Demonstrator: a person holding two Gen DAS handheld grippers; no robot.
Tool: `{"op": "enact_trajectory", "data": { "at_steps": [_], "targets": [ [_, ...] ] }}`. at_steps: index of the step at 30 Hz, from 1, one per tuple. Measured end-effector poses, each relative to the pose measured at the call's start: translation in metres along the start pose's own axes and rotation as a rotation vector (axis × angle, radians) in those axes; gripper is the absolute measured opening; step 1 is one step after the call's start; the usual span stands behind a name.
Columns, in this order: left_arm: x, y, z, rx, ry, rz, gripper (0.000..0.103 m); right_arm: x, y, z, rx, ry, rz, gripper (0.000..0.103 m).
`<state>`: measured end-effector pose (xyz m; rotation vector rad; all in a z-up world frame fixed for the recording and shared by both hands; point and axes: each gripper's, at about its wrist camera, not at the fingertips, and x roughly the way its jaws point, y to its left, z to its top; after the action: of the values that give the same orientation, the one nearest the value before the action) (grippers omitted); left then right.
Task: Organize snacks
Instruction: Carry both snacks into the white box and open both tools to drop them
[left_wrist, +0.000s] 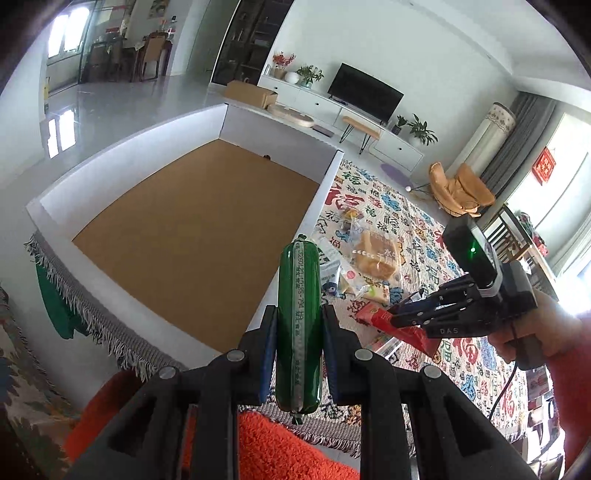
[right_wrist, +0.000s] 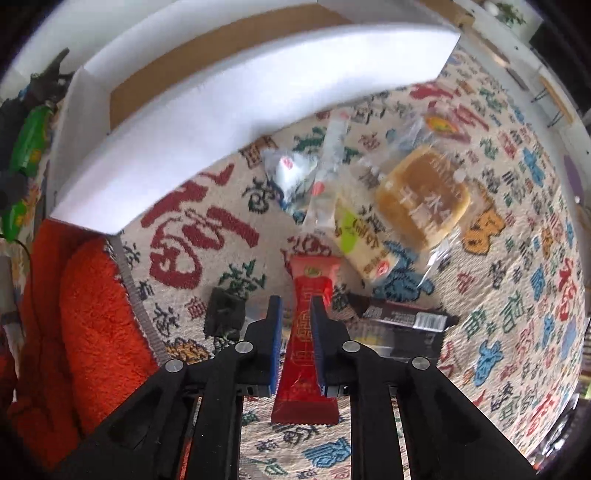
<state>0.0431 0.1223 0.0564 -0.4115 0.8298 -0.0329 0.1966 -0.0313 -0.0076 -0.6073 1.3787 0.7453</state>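
Clamped between the blue pads of the left gripper (left_wrist: 299, 325): a green sausage stick (left_wrist: 298, 325), standing lengthwise along the fingers, tip poking out ahead, a white printed seam running down its side. Held above the near edge of a white-walled box (left_wrist: 92, 177) with a bare brown cardboard floor. Pinched in the right gripper (right_wrist: 295, 325): a red snack packet (right_wrist: 308, 332), squeezed narrow at its waist, serrated lower end flaring out below the pads, upper end fanning out ahead over the patterned cloth (right_wrist: 517, 295). Seen from the left wrist, the same red packet hanging slantwise from the right gripper's black fingers, a hand wrapped round the grip behind. Just beyond the red packet on the cloth: a yellow-and-green wrapped snack (right_wrist: 365, 243), a bagged golden bread (right_wrist: 424, 195) touching it, and clear crinkly wrappers (right_wrist: 295, 173) nearer the box wall. Beside the right fingers, a dark foil bar (right_wrist: 402, 317) lying flat and a small black packet (right_wrist: 225, 314) on the other side. An orange fuzzy sleeve (right_wrist: 99, 314) at the cloth's edge.
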Motion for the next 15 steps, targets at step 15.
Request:
{"op": "enact_trajectory", "data": {
  "at_steps": [15],
  "targets": [
    [-0.013, 0.034, 0.035, -0.011, 0.013, 0.056, 0.022, -0.067, -0.001, 0.015, 0.096, -0.213, 0.077, 0.013]
  ]
}}
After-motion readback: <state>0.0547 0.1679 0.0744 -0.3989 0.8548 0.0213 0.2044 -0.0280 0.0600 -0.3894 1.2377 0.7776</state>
